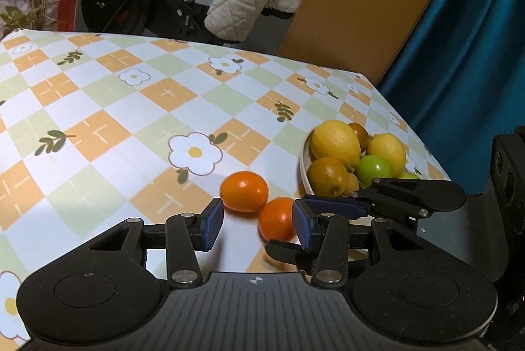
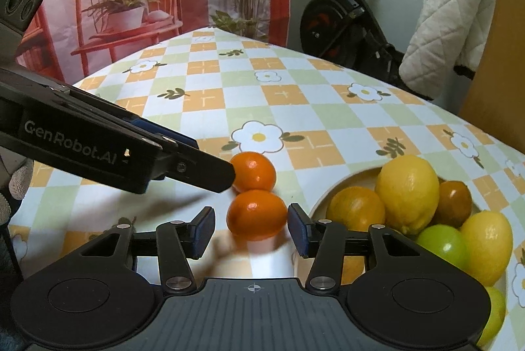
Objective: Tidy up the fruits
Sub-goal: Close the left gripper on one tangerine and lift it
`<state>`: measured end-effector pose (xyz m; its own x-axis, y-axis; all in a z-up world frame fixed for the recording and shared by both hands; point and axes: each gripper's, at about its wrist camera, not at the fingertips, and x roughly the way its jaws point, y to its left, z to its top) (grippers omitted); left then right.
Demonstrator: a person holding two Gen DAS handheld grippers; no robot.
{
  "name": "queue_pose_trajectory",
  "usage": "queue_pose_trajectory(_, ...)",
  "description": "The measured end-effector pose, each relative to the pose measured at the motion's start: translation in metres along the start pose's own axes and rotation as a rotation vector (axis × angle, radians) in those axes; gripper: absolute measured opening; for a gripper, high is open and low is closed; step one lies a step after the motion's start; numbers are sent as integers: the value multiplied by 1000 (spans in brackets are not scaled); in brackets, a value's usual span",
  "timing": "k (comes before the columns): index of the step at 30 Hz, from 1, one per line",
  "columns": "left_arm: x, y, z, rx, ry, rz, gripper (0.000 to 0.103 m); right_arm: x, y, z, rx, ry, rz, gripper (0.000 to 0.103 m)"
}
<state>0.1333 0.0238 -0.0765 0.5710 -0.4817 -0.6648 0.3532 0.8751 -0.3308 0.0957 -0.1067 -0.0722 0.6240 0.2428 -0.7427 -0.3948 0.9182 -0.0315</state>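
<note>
Near orange (image 2: pixel 257 215) sits between my right gripper (image 2: pixel 252 231) pads, untouched; left gripper (image 1: pixel 259 224) part-open, empty. Picking step: close, then carry rightward to bowl (image 2: pixel 331 190).

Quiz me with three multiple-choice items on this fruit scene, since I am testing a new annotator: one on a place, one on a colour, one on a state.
1. Where do the two oranges lie?
A on a shelf
B on the tablecloth beside the white bowl
C on the floor

2. What colour are the pads on the right gripper fingers?
A red
B white
C blue

3. How does the right gripper stand?
A open, a finger on either side of the nearer orange
B shut on nothing
C lifting an orange clear of the table

Answers:
1. B, both oranges rest on the checked cloth beside the bowl's rim.
2. C, both pads are blue.
3. A, the orange sits on the cloth with a clear gap at one pad.
</note>
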Motion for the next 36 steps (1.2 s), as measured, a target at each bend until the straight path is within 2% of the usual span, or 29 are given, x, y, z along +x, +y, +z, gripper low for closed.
queue_pose_trajectory(8,16,1,-3,-38,31,-30,48,7,2,-1,2,12,6,43)
queue_pose_trajectory(14,27,-2,-6,-37,50,-44,47,12,3,-1,10,13,10,38)
queue_pose_trajectory(18,30,-2,-8,-42,50,-43,40,13,1,-2,25,9,15,37)
queue_pose_trajectory(20,30,0,-9,-47,47,-35,36,14,0,-2,34,3,17,37)
queue_pose_trajectory(30,17,-10,-15,-58,22,-31,36,0,0,-9,71,-33,28,36)
queue_pose_trajectory(36,9,-28,-18,-19,9,-37,36,-16,-3,-19,93,-62,29,34)
